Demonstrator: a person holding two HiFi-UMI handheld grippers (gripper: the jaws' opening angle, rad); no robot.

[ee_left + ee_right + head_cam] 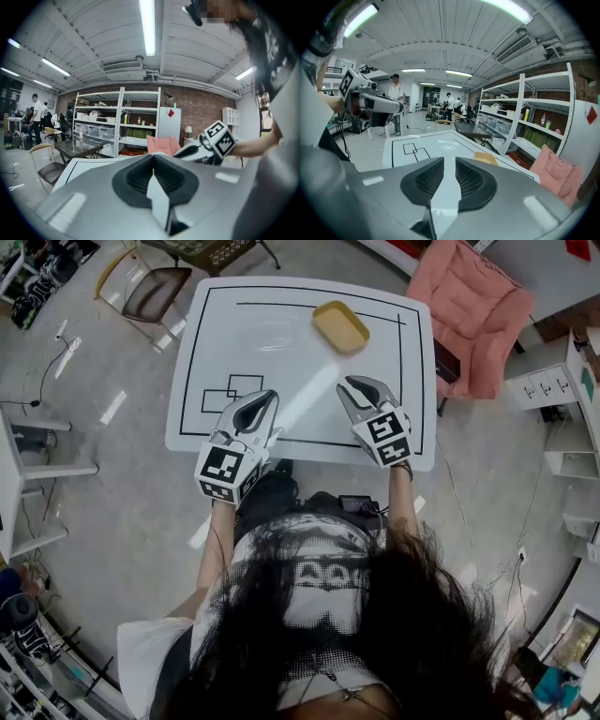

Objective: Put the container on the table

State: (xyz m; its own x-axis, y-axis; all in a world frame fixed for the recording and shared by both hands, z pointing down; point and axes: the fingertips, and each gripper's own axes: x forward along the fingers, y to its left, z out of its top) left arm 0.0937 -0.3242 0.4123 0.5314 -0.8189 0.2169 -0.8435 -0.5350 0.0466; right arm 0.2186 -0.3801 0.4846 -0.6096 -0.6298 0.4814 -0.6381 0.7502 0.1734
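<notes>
Overhead, a smooth yellow container (340,326), shallow with rounded corners, lies on the white table (281,343) (black drawn outlines, no words). Left gripper view: left gripper (153,155), ribbed jaws pressed together, empty. Right gripper view: right gripper (446,160), jaws apart, empty

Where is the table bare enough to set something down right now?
Bare: the table middle, between the drawn squares and the yellow container, and the far-left corner. Crowded: the near edge, under the left gripper and right gripper.

The white, black-lined table (216,352) bears a yellow container (340,326) near its far edge.
</notes>
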